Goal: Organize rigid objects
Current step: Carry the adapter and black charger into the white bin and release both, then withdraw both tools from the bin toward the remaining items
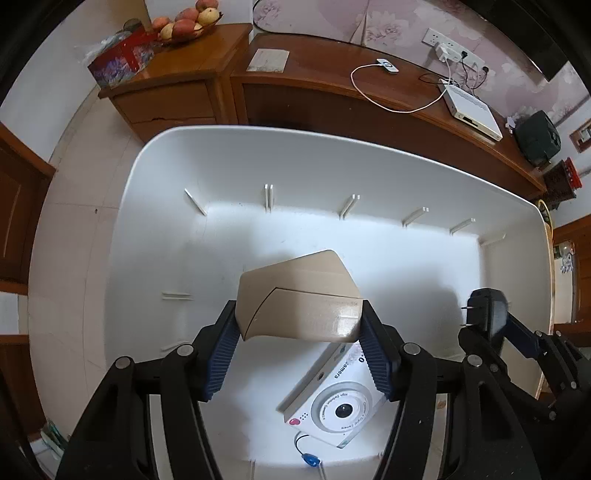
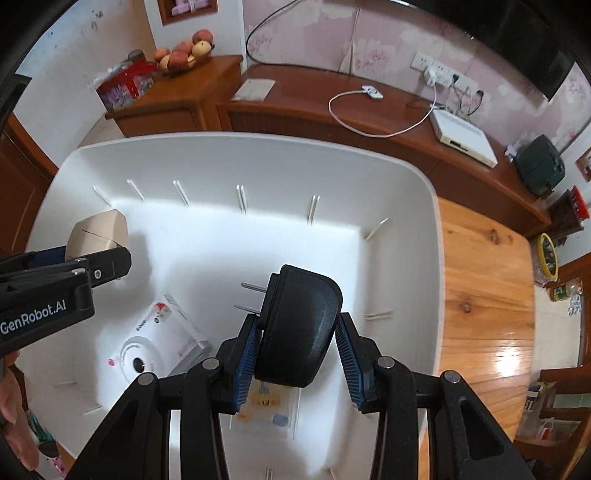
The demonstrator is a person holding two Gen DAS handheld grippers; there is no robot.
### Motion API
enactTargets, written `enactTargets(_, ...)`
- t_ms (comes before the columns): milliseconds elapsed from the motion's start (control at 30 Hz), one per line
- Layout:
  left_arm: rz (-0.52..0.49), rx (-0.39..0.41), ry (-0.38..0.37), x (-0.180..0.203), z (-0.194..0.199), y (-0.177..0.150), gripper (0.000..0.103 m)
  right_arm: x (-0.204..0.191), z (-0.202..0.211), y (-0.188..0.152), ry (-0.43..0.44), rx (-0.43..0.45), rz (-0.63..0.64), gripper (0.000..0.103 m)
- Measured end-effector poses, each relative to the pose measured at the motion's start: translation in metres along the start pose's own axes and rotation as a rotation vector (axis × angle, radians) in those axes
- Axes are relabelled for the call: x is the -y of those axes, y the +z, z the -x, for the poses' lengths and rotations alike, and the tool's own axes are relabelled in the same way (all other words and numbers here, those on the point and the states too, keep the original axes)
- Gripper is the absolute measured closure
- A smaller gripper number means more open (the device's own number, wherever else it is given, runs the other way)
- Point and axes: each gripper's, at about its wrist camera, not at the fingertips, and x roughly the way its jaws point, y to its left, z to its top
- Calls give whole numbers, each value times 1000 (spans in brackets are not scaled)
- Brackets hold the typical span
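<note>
- The left gripper (image 1: 299, 332) was clamped on a beige box (image 1: 299, 299), its 2 blue ribbed pads pressed against the box's left and right sides.
- The box hung over the inside of a large white bin (image 1: 258, 155); whether it touched the floor of the bin could not be told.
- The right gripper (image 2: 299, 354) was closed tight on a black power adapter (image 2: 299, 325), held with its 2 metal prongs pointing to the left in the right wrist view.
- The adapter was also above the bin's interior, right of the beige box.
- A white toy camera (image 1: 338, 402) lay flat on the bin floor, lens up, just below the beige box in the left wrist view, with a small blue tag (image 1: 310, 459) on a cord beside it.
- A clear packet (image 2: 267, 406) with printed colours lay on the bin floor under the adapter.
- The bin stood on a wooden table (image 2: 487, 288).
- Behind it ran a wooden cabinet (image 1: 332, 74) carrying a white cable, a white flat device and a bowl of fruit (image 1: 188, 22).
</note>
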Motion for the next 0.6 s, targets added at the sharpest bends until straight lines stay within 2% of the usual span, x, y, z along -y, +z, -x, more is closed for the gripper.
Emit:
enactTargets(67, 18, -6, -17, -2, -1, 0, 36, 0, -1, 0, 3, 3, 3, 58)
enactTargets(100, 27, -9, -24, -3, -2, 1, 33, 1, 1, -1, 4, 11, 4, 48)
enactTargets(167, 44, -8, -28, -5, 0, 0, 13, 2, 5, -2, -1, 33, 0, 34)
enactTargets(300, 59, 3, -36, -6, 10, -3, 7, 2, 14, -5, -5, 66, 6, 33)
enactTargets(600, 5, 68, -81, -2, 57, -19, 7, 7, 47, -22, 21, 113, -23, 33)
